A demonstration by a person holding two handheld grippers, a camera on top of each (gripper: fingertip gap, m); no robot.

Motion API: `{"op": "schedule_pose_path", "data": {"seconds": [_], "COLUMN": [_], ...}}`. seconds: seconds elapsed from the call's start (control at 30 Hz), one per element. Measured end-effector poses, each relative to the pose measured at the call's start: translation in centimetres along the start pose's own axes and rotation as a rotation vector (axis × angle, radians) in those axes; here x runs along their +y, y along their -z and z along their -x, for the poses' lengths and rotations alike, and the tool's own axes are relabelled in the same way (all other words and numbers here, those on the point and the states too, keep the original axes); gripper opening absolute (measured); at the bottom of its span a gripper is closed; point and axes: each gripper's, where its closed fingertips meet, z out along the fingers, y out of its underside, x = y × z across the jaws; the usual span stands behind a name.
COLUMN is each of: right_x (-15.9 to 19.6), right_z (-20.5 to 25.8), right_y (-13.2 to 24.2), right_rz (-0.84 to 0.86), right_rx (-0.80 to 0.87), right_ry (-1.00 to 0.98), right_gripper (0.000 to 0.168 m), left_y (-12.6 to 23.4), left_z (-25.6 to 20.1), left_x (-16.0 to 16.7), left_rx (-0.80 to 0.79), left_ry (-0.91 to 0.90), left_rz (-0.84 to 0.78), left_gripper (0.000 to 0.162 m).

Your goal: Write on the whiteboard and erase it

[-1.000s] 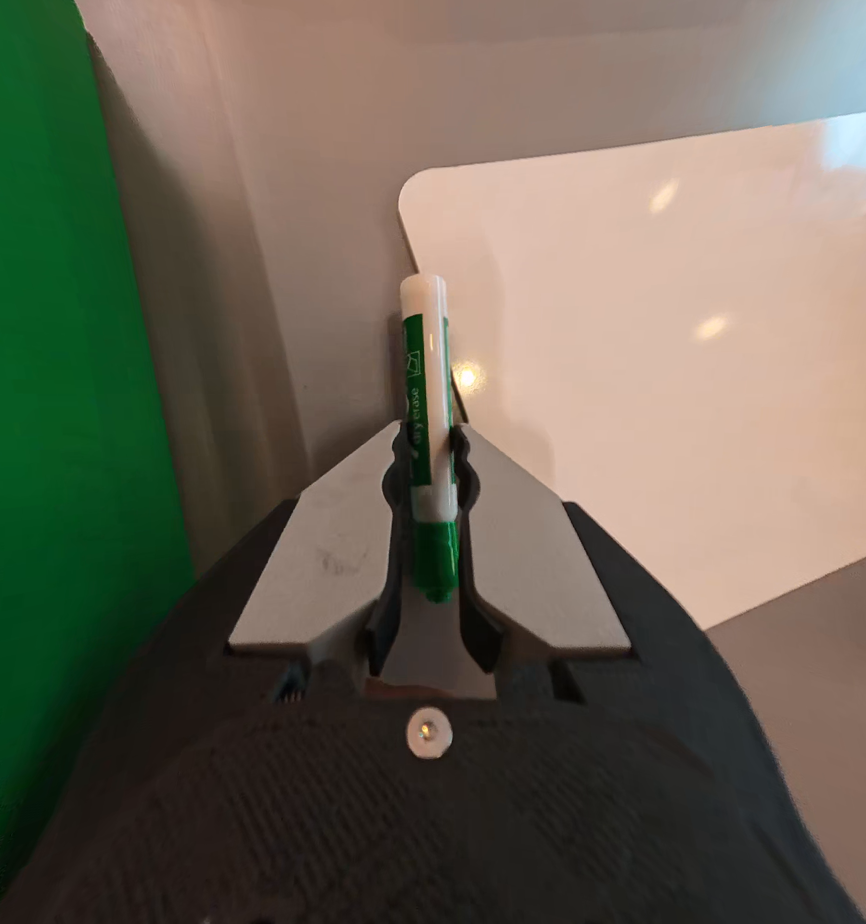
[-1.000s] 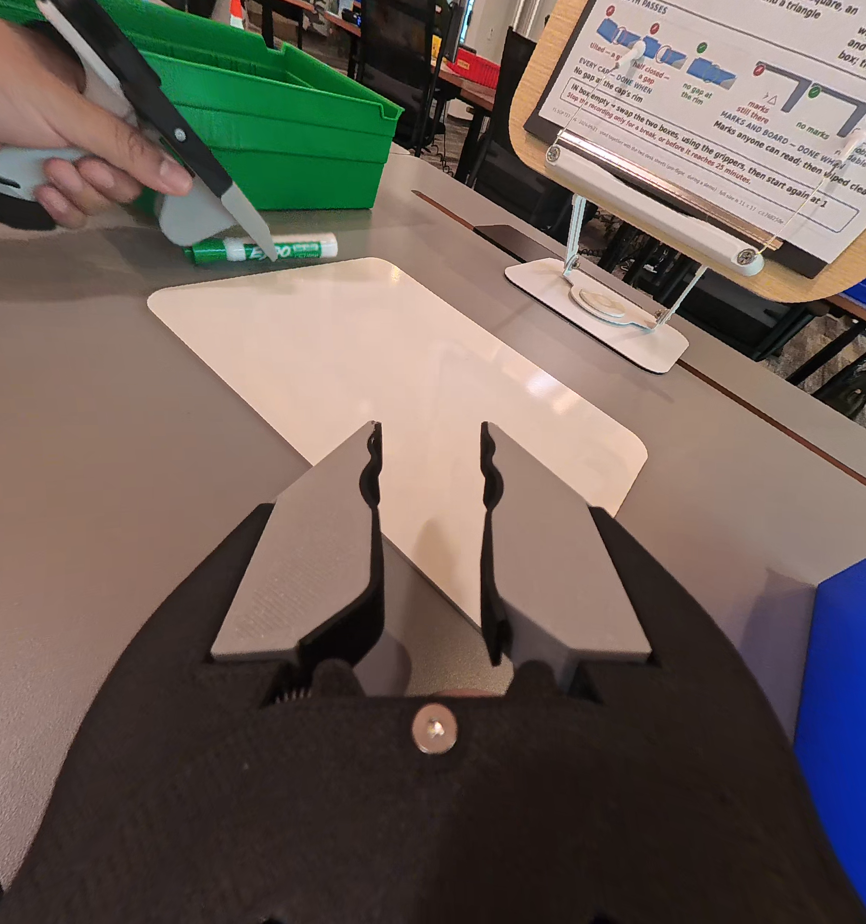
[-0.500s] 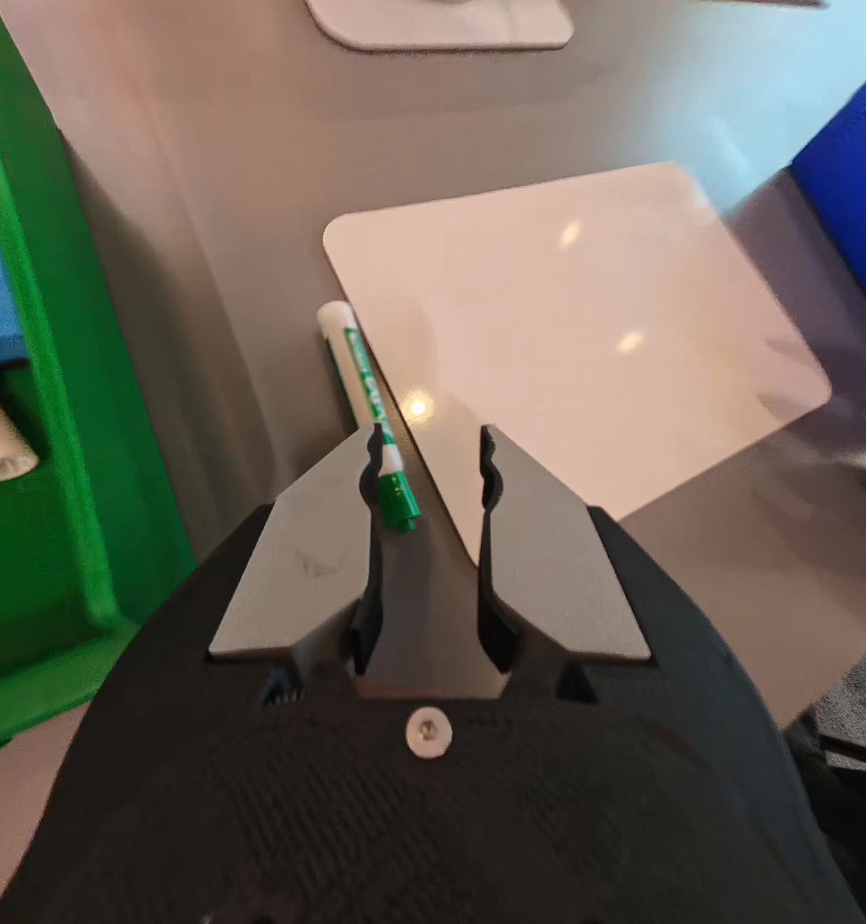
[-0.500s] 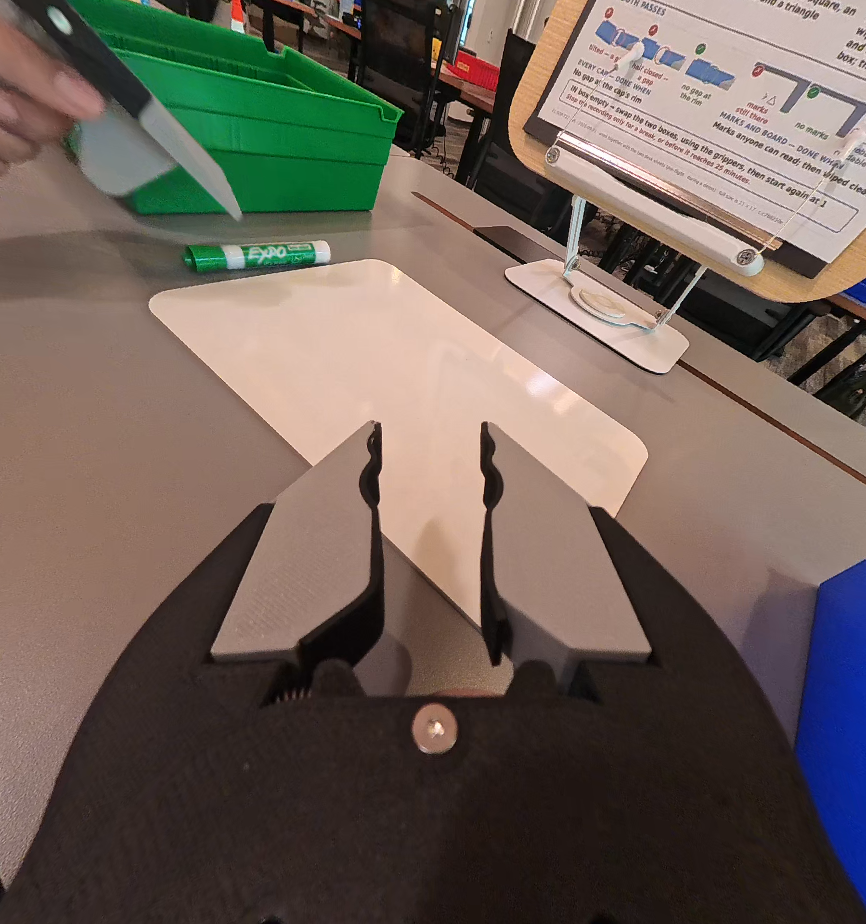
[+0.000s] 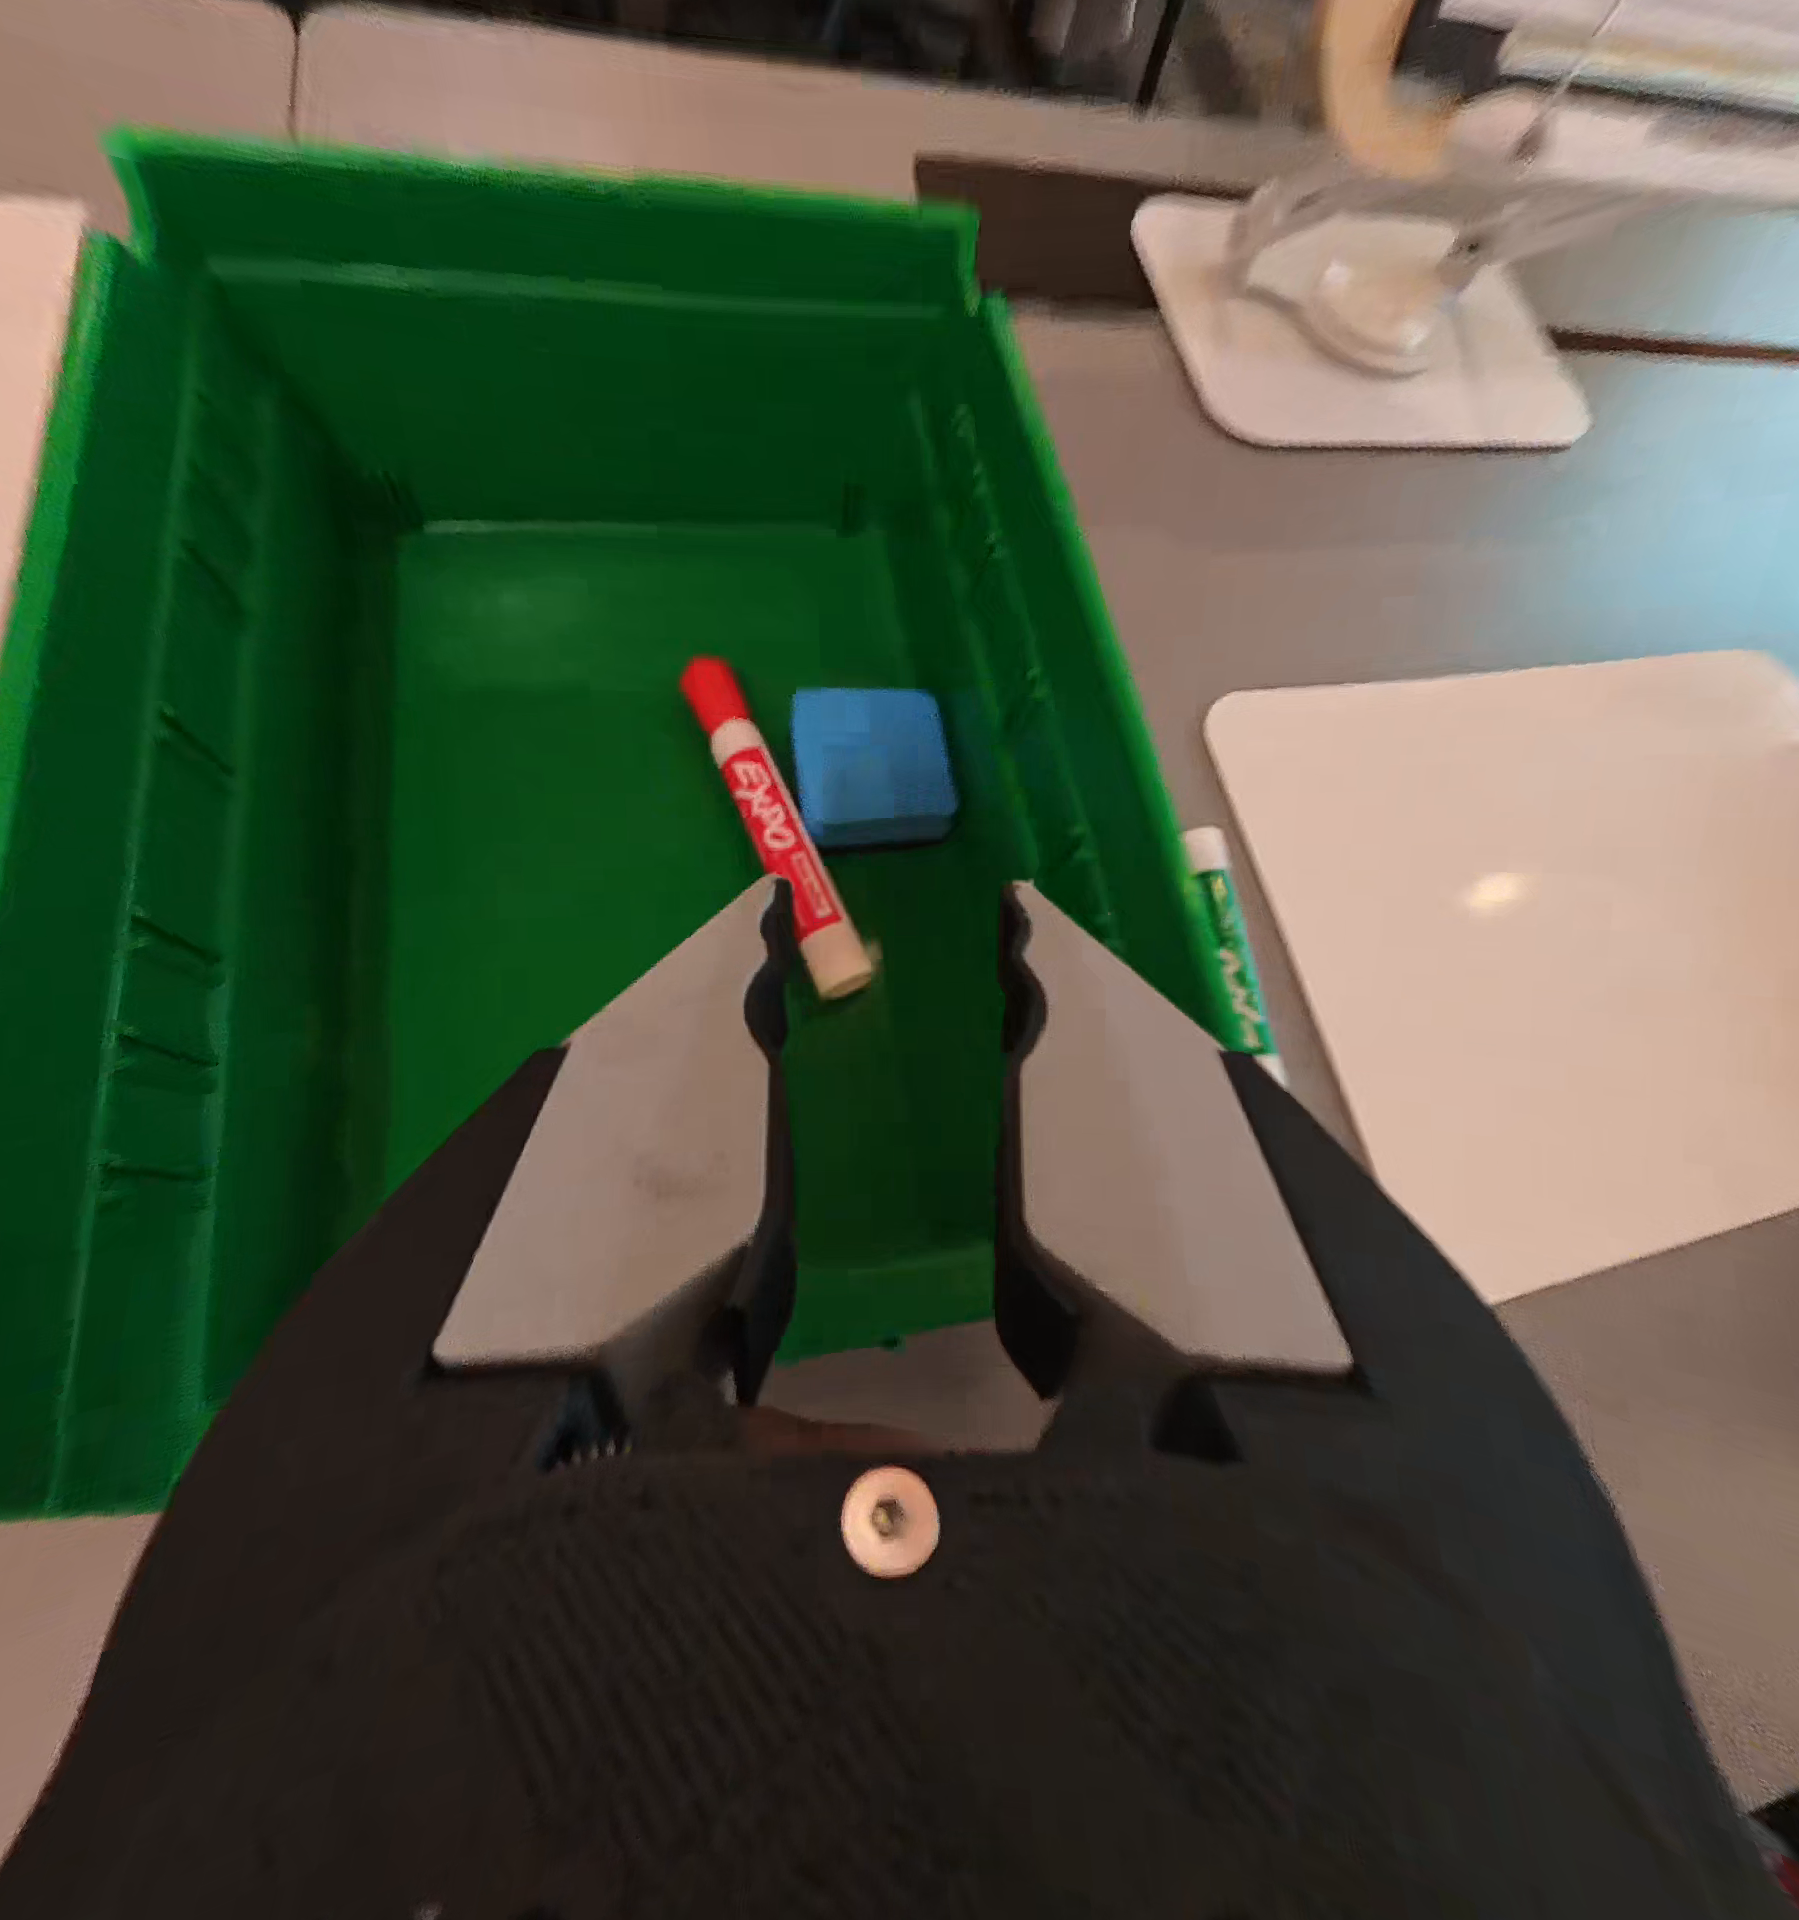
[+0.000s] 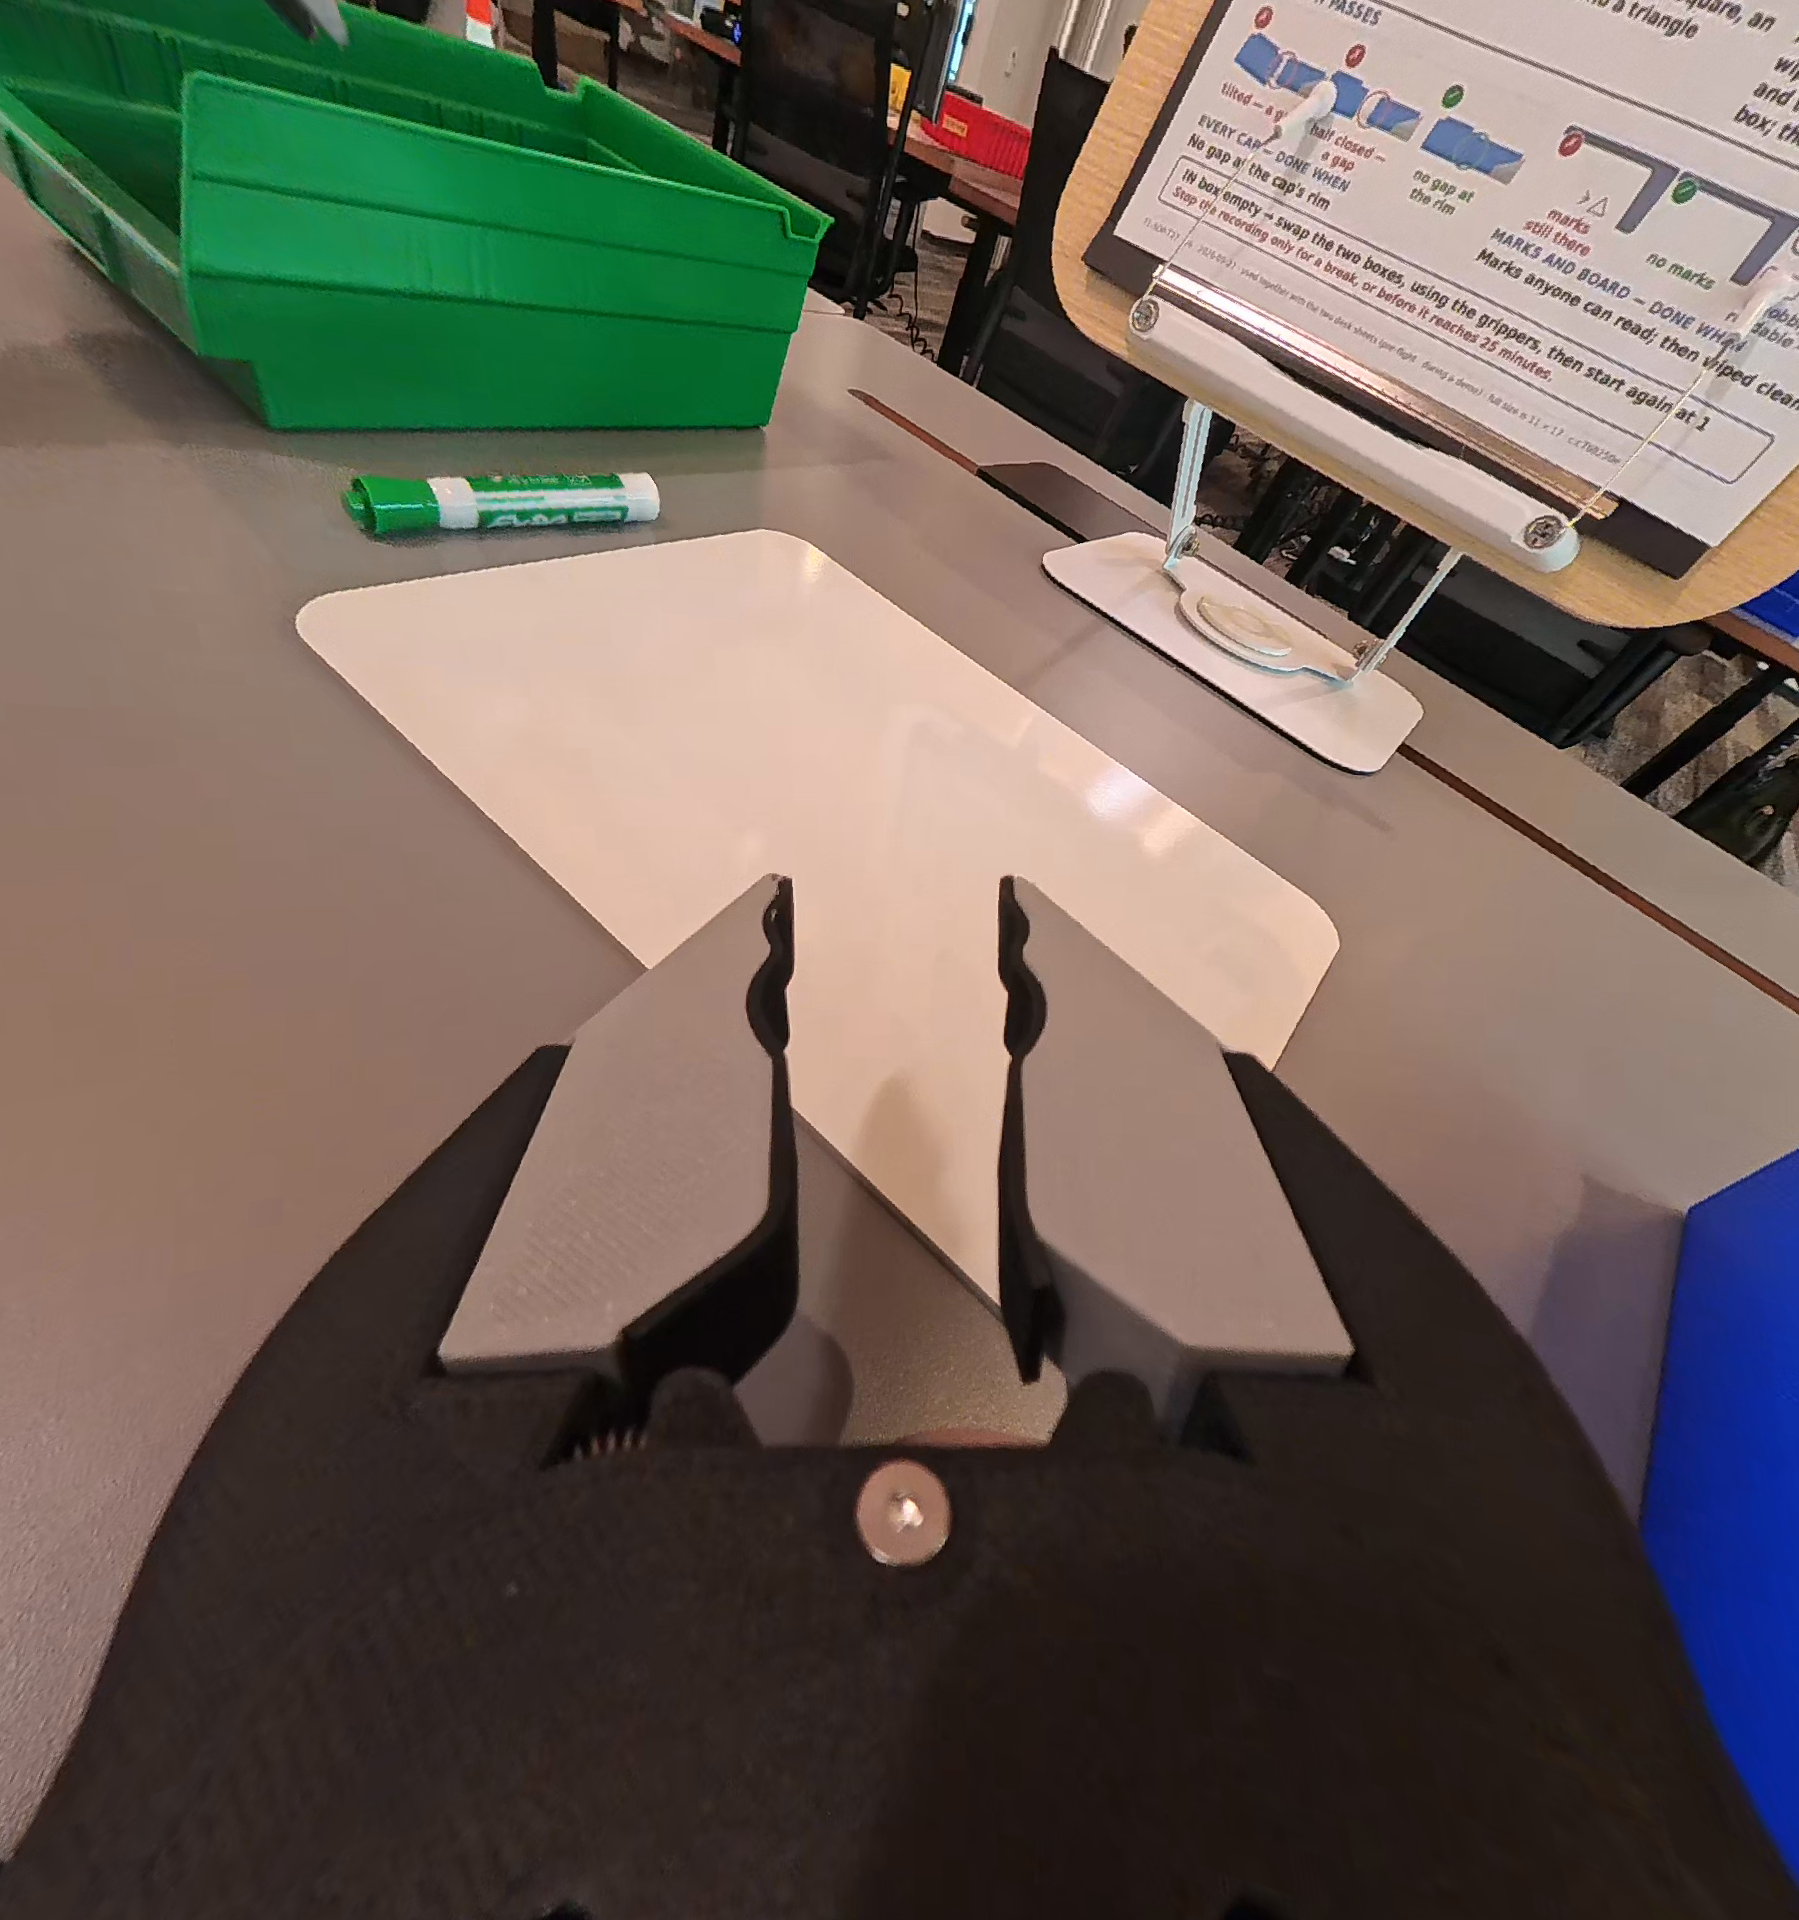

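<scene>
Whiteboard point(image 6: 801, 769): a blank white sheet with rounded corners, lying flat on the grey table point(image 6: 147, 935) at the centre of the right wrist view and at the right edge of the left wrist view point(image 5: 1539, 935).

Green marker point(image 6: 505, 502): capped, lying on the table in the upper left of the right wrist view, between the whiteboard and the green bin point(image 6: 479, 260), apart from both. In the left wrist view point(image 5: 1227, 945) it shows as a strip just right of the bin wall.

Left gripper point(image 5: 890, 894): jaws released, nothing between them, positioned above the green bin point(image 5: 199, 727).

Bin contents, centre of the left wrist view: a red marker point(image 5: 775, 831), capped, and a blue eraser point(image 5: 869, 769) just beside it on the right. The picture is blurred; contact between them cannot be determined.

Right gripper point(image 6: 895, 894): jaws released, empty, over the near edge of the whiteboard.

Document stand point(image 6: 1238, 634): upper right of the right wrist view, holding a printed sheet.

Blue bin point(image 6: 1768, 1507): at the lower right edge of the same view.
</scene>
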Motion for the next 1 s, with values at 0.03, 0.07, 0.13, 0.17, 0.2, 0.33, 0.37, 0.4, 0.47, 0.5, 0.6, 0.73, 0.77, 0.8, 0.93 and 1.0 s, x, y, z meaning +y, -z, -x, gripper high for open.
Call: {"op": "schedule_pose_path", "data": {"seconds": [0.03, 0.07, 0.13, 0.17, 0.2, 0.33, 0.37, 0.4, 0.47, 0.5, 0.6, 0.73, 0.77, 0.8, 0.93, 1.0], "right_x": [0.0, 0.0, 0.0, 0.0, 0.0, 0.1, 0.1, 0.0, 0.0, 0.0, -0.1, -0.1, -0.1, -0.1, 0.0, 0.0], "right_z": [0.0, 0.0, -0.1, -0.2, -0.2, -0.2, -0.2, -0.2, -0.1, -0.1, 0.0, 0.0, 0.0, 0.0, 0.0, 0.0], "right_y": [0.0, 0.0, 0.0, 0.0, 0.0, 0.0, 0.0, 0.0, 0.0, 0.0, 0.1, 0.2, 0.2, 0.2, 0.1, 0.1], "right_rz": [0.000, -0.001, 0.000, -0.001, 0.000, 0.004, 0.004, 0.002, 0.002, 0.000, -0.006, -0.013, -0.012, -0.009, -0.003, -0.002], "right_rx": [-0.001, 0.000, 0.005, 0.007, 0.009, 0.010, 0.009, 0.008, 0.008, 0.006, 0.006, 0.004, 0.002, 0.000, -0.007, -0.007], "right_ry": [-0.003, -0.005, -0.006, -0.007, -0.007, -0.005, -0.005, -0.006, -0.004, -0.003, 0.005, 0.008, 0.006, 0.004, -0.004, -0.003], "right_gripper": [0.036, 0.036, 0.036, 0.036, 0.036, 0.036, 0.036, 0.036, 0.036, 0.036, 0.036, 0.036, 0.036, 0.036, 0.036, 0.036], "left_y": [-1.0, -2.0, -3.9, -4.8, -5.6, -8.0, -8.1, -8.2, -8.3, -8.3, -8.1, -6.4, -5.6, -4.8, -1.4, -0.1], "left_z": [0.6, 1.1, 2.0, 2.4, 2.7, 2.8, 2.9, 2.9, 3.4, 3.6, 4.1, 3.7, 3.3, 2.8, -0.4, -2.3], "left_x": [0.7, 1.3, 2.2, 2.5, 2.9, 5.3, 5.5, 5.7, 5.7, 5.6, 5.1, 3.1, 2.3, 1.3, -2.3, -3.2], "left_rx": [-0.004, -0.016, -0.046, -0.062, -0.080, -0.088, -0.100, -0.108, -0.139, -0.153, -0.177, -0.164, -0.152, -0.137, -0.053, -0.020], "left_ry": [0.007, 0.012, 0.013, 0.006, -0.003, -0.023, -0.049, -0.085, -0.135, -0.144, -0.169, -0.167, -0.170, -0.172, -0.187, -0.214], "left_rz": [0.048, 0.091, 0.157, 0.185, 0.215, 0.401, 0.420, 0.443, 0.459, 0.457, 0.423, 0.333, 0.305, 0.271, 0.140, 0.105], "left_gripper": [0.038, 0.039, 0.039, 0.040, 0.040, 0.042, 0.034, 0.020, 0.019, 0.018, 0.017, 0.017, 0.017, 0.017, 0.017, 0.017]}}
